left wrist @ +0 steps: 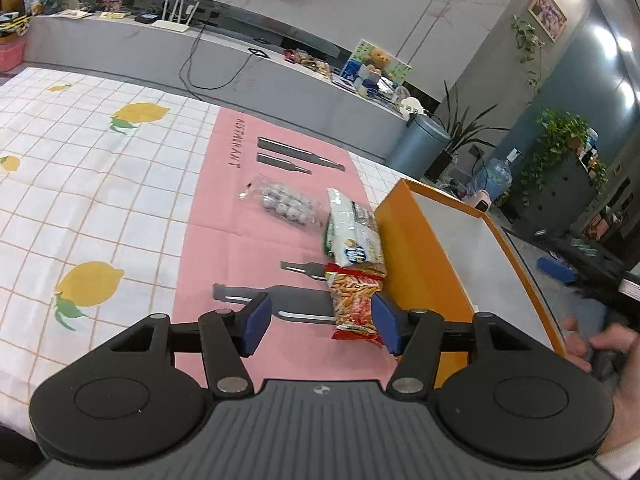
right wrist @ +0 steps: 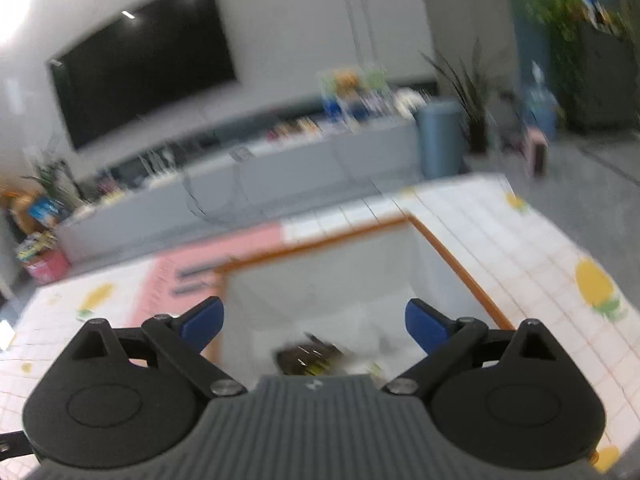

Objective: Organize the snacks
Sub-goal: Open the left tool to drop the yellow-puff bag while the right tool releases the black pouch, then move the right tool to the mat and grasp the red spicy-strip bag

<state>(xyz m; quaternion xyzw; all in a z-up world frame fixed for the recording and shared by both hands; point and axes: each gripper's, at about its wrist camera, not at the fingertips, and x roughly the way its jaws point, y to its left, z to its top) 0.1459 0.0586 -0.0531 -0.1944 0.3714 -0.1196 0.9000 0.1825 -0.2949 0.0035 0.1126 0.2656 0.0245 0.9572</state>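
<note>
In the left wrist view my left gripper [left wrist: 320,326] is open above the pink mat [left wrist: 224,248]. A red and orange snack bag [left wrist: 354,306] lies just ahead, by the right fingertip. Beyond it lie a green and white snack bag [left wrist: 352,232] and a clear bag of round sweets [left wrist: 286,202]. The orange box [left wrist: 416,264] with a white inside stands right of them. In the blurred right wrist view my right gripper [right wrist: 314,320] is open above the orange box [right wrist: 316,242]. A dark snack packet [right wrist: 310,358] lies inside it.
The table has a white lemon-print cloth [left wrist: 92,184]. A grey TV bench [left wrist: 224,52] with clutter runs behind the table. A blue bin [left wrist: 418,144] and plants stand on the floor at the right. A hand [left wrist: 600,352] holds the other gripper's handle.
</note>
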